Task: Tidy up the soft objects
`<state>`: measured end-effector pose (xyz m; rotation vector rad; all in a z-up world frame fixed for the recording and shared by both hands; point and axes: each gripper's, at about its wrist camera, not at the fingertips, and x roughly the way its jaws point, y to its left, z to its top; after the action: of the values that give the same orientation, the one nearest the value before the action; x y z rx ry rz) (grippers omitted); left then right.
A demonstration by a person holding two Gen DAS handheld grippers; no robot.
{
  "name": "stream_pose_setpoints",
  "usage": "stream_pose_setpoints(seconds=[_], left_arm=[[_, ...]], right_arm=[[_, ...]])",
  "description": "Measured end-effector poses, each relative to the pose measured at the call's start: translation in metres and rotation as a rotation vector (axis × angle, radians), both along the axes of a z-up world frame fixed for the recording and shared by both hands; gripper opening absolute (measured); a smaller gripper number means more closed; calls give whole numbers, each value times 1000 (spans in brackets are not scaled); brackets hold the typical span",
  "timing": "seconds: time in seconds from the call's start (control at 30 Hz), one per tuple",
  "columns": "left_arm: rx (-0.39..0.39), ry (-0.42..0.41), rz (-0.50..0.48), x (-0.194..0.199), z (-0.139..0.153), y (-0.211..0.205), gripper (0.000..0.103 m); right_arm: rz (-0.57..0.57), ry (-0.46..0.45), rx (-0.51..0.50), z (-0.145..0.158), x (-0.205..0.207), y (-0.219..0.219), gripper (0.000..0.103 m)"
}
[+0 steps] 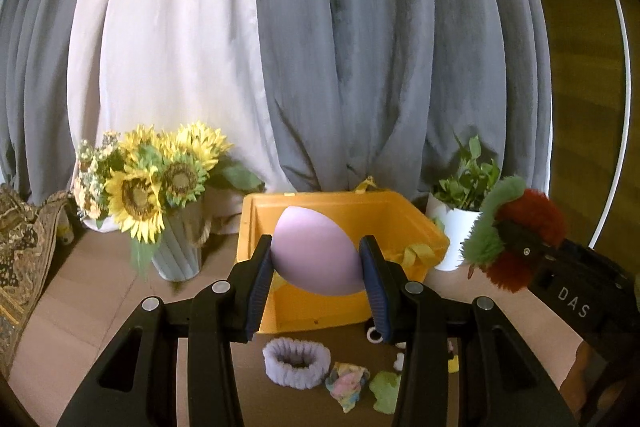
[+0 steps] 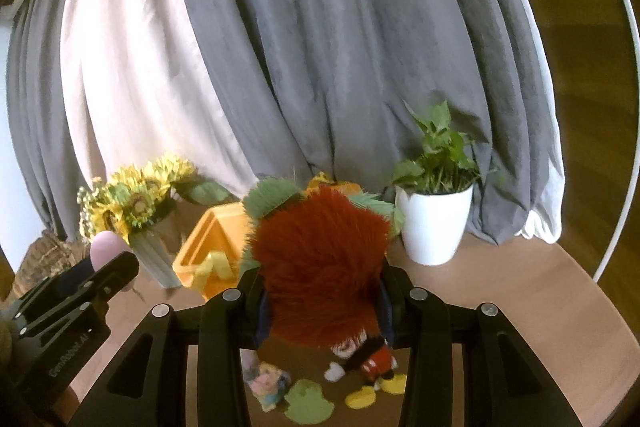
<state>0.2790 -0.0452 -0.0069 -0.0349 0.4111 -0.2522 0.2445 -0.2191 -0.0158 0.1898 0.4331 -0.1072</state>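
Above yellow bin (image 1: pixel 416 223) rim | left tool (image 1: pixel 316 263) clamps pink ball (image 1: pixel 316 255) | right tool (image 2: pixel 320 291) grips red plush (image 2: pixel 320 259)

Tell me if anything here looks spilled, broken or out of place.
Nothing looks spilled or broken. Small soft items, like the lavender scrunchie and pastel cloth, lie loose on the table outside the yellow bin.

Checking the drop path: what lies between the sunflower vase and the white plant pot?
In the left wrist view, the yellow bin lies between the sunflower vase and white plant pot.
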Motion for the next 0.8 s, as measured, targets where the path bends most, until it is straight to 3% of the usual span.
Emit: stream_pose_setpoints(seconds=[0.8], left_arm=[[-5, -108, -15, 58, 25, -5, 43]], right_arm=[[24, -83, -24, 21, 62, 3, 42]])
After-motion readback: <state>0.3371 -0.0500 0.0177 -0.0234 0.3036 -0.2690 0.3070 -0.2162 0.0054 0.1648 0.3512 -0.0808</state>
